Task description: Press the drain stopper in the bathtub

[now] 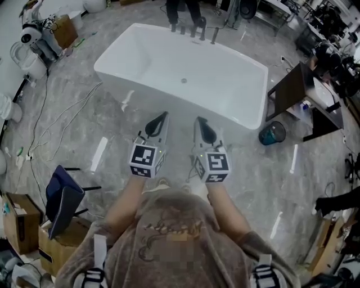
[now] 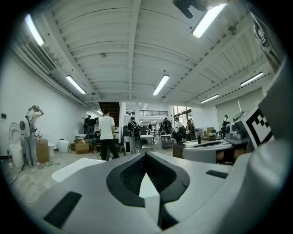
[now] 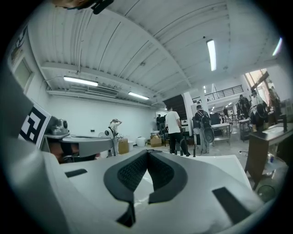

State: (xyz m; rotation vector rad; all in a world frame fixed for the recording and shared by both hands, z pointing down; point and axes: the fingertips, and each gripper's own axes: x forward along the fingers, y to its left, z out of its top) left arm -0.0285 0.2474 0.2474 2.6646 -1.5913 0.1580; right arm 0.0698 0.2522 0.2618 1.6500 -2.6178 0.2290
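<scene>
A white freestanding bathtub [image 1: 247, 119] stands ahead of me on the grey marble floor. Its small round drain stopper [image 1: 184, 80] sits in the middle of the tub bottom. My left gripper [image 1: 164, 115] and right gripper [image 1: 199, 120] hang side by side just short of the tub's near rim, well back from the stopper. Both are shut with nothing between the jaws. In the left gripper view the gripper [image 2: 145, 156] points level across the room, and the right gripper [image 3: 147, 153] does the same over the bathtub [image 3: 229, 164].
Faucet fittings [image 1: 194, 28] stand at the tub's far rim, with a person's legs [image 1: 181, 11] behind them. A dark side table [image 1: 292, 90] and a teal bin [image 1: 273, 133] stand right of the tub. Cables [image 1: 59, 121], a folded chair [image 1: 62, 199] and cardboard boxes [image 1: 19, 222] are to my left.
</scene>
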